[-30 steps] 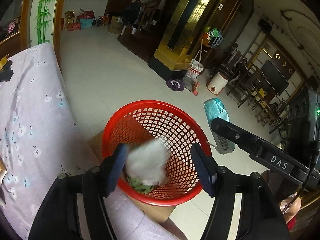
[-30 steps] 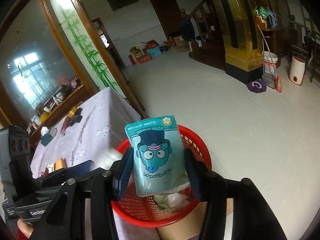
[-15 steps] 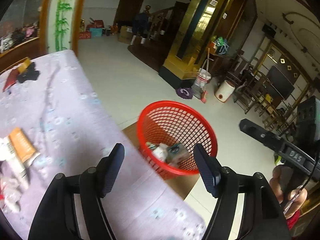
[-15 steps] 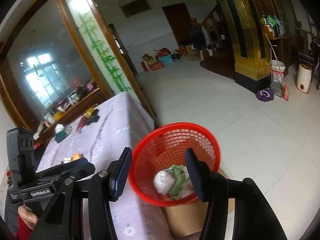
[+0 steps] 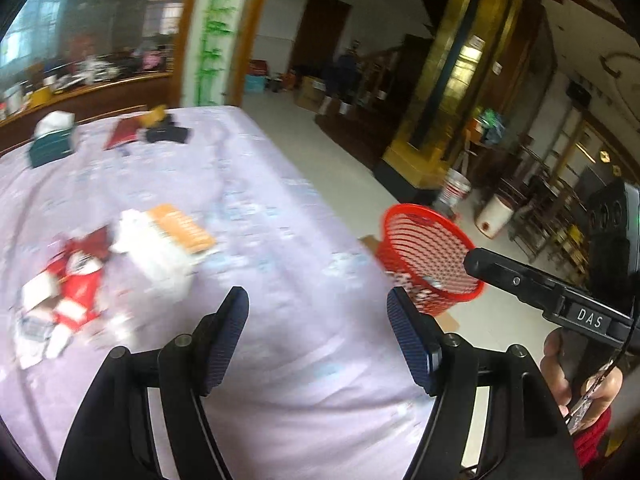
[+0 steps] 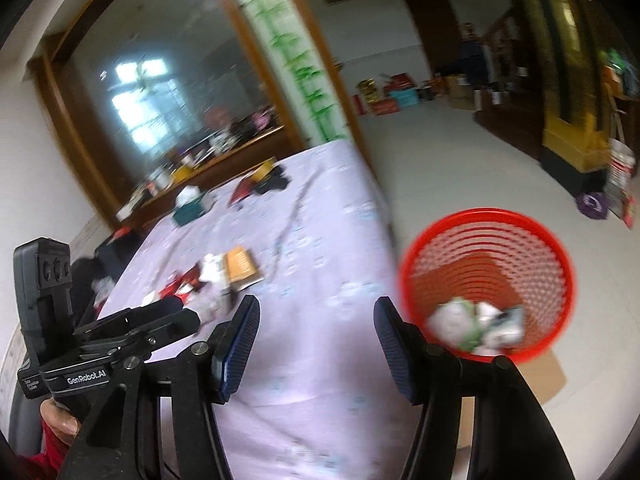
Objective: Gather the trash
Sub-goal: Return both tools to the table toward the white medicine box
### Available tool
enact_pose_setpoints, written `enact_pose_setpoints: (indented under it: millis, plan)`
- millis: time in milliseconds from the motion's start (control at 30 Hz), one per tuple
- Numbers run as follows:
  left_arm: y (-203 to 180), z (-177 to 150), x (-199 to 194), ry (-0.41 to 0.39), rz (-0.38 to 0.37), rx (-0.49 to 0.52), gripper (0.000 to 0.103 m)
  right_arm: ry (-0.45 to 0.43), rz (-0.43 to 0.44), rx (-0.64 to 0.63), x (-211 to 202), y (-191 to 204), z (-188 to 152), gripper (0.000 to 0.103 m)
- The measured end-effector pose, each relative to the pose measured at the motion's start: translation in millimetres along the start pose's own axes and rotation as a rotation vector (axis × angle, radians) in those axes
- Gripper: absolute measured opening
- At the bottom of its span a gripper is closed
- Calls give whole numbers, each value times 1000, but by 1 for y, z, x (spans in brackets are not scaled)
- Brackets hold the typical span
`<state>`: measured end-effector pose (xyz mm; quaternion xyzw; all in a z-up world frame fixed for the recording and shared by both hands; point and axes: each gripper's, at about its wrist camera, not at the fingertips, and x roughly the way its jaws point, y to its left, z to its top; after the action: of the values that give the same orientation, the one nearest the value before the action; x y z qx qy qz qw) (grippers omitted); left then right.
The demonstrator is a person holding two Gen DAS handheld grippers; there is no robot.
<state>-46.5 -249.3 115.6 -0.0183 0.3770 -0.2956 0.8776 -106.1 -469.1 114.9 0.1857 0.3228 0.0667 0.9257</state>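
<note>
A red mesh basket (image 6: pixel 488 276) stands on cardboard beside the table and holds crumpled white and green trash (image 6: pixel 476 326); it also shows in the left wrist view (image 5: pixel 430 258). On the lilac tablecloth (image 5: pixel 280 264) lie an orange packet (image 5: pixel 182 228), white wrappers (image 5: pixel 156 252) and red-and-white wrappers (image 5: pixel 76 284). My left gripper (image 5: pixel 318 328) is open and empty above the cloth. My right gripper (image 6: pixel 314 340) is open and empty over the table edge, left of the basket.
A green tissue box (image 5: pixel 52 146), a red item (image 5: pixel 122 134) and a dark item (image 5: pixel 166 134) lie at the table's far end. Tiled floor (image 6: pixel 460 168) lies beyond, with a white bucket (image 5: pixel 454 192), a gold pillar (image 5: pixel 432 120) and chairs at right.
Both grippers let go of their trash into the basket, the white wad and the teal packet. Both then swung left from the basket toward the table.
</note>
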Motion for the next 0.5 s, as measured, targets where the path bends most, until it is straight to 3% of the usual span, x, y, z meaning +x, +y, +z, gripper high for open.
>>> enact_pose_setpoints:
  millis: [167, 500]
  plan:
    - [44, -16, -33, -16, 59, -66, 71, 59, 83, -69, 33, 51, -4, 64]
    - [128, -47, -88, -63, 175, -168, 71, 139, 141, -204, 72, 135, -23, 64]
